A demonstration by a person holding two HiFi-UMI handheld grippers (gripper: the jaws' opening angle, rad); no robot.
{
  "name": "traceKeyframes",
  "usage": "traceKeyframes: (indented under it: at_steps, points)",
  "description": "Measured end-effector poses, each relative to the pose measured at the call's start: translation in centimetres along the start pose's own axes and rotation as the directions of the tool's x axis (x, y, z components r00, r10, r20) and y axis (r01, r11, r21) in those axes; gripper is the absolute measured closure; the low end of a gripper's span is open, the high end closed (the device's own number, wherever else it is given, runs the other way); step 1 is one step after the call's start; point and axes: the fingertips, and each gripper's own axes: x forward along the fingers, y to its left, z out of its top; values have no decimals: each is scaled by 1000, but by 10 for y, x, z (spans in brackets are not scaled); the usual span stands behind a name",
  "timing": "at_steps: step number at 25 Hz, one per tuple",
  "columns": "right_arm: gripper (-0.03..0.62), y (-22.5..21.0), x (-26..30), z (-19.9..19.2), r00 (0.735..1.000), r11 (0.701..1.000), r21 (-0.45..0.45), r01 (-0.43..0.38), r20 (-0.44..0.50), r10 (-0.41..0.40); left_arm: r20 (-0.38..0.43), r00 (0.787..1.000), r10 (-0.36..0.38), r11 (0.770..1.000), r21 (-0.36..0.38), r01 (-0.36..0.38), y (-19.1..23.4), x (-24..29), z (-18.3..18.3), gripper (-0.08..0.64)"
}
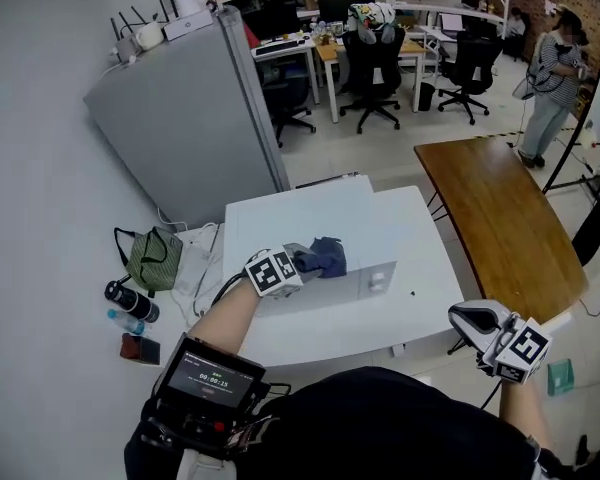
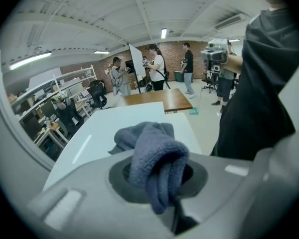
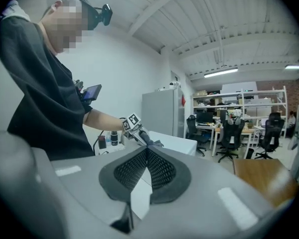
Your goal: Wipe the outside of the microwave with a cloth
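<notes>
The white microwave (image 1: 280, 223) stands on a white table (image 1: 420, 278). A blue-grey cloth (image 1: 326, 256) lies bunched on its top near the front edge, and my left gripper (image 1: 302, 264) is shut on it. In the left gripper view the cloth (image 2: 155, 158) fills the jaws and spills onto the white top (image 2: 97, 141). My right gripper (image 1: 472, 320) hangs off the table's front right corner, shut with nothing in it; its meshed pads (image 3: 159, 171) meet. From the right gripper view I see the left gripper (image 3: 139, 134) and the cloth (image 3: 154, 144) on the microwave (image 3: 177, 143).
A brown wooden table (image 1: 500, 218) stands to the right, a grey cabinet (image 1: 185, 118) behind on the left. A green bag (image 1: 152, 258), bottles (image 1: 130, 303) and a cable lie left of the microwave. Office chairs (image 1: 372, 63) and a person (image 1: 552, 83) are farther back.
</notes>
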Motion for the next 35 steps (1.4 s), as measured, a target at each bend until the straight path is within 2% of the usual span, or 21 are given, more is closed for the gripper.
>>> traceKeyframes:
  at_steps: [5, 8, 12, 16, 18, 20, 23, 26, 29, 32, 35]
  points:
    - [586, -65, -100, -20, 990, 988, 56, 144, 3, -144, 2, 1000, -7, 1000, 20, 7, 9, 79, 84, 503]
    - [586, -83, -138, -28, 977, 974, 80, 210, 21, -212, -9, 1000, -17, 998, 52, 18, 5, 107, 117, 503]
    - [586, -89, -145, -37, 979, 976, 92, 196, 45, -201, 2, 1000, -16, 998, 58, 15, -10, 115, 133, 503]
    - [586, -82, -105, -38, 990, 988, 94, 125, 56, -131, 76, 997, 0, 1000, -13, 1, -19, 76, 121, 503]
    - [586, -72, -76, -34, 995, 993, 87, 84, 54, -89, 114, 993, 17, 998, -69, -9, -16, 40, 106, 503]
    - [586, -61, -39, -26, 998, 997, 69, 34, 51, -38, 155, 985, 80, 989, -132, -60, 0, -4, 78, 503]
    - [586, -41, 31, -9, 999, 999, 32, -36, 30, 35, 196, 958, 209, 962, -218, -165, 31, -77, 17, 503]
    - [586, -10, 113, 15, 996, 996, 30, -82, 26, 81, 209, 934, 291, 934, -275, -229, 62, -141, -56, 503]
    - [586, 35, 194, 39, 990, 990, 16, -138, 25, 137, 204, 926, 317, 920, -304, -248, 87, -190, -124, 503]
    - [586, 69, 265, 58, 986, 986, 8, -165, -11, 165, 234, 917, 324, 909, -345, -233, 119, -223, -179, 503]
    - [586, 83, 294, 64, 986, 987, 13, -162, -40, 163, 284, 911, 298, 916, -352, -190, 125, -231, -194, 503]
